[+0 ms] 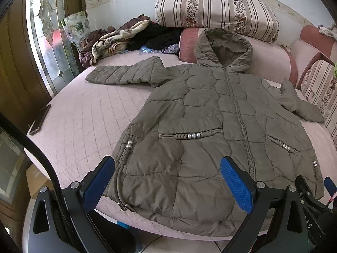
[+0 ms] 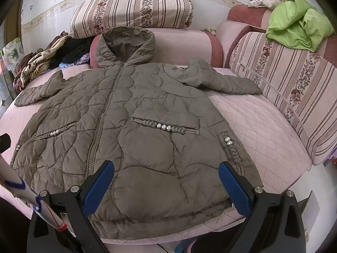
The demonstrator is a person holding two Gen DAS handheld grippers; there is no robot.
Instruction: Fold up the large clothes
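Observation:
An olive quilted hooded coat [image 1: 210, 113] lies flat, front up and zipped, on a pink quilted bed [image 1: 88, 118], sleeves spread to both sides and hood toward the back cushions. It also fills the right wrist view [image 2: 137, 126]. My left gripper [image 1: 168, 181] is open and empty, hovering over the coat's lower left hem. My right gripper [image 2: 166, 184] is open and empty over the coat's lower right hem. Neither touches the coat.
A striped floral bolster [image 1: 217, 10] and pink cushions [image 2: 183, 46] line the back. Crumpled blankets and dark clothes [image 1: 126, 38] lie at the back left. A green garment [image 2: 299, 29] sits on the striped side cushion [image 2: 290, 80]. A phone [image 1: 40, 120] lies at the bed's left edge.

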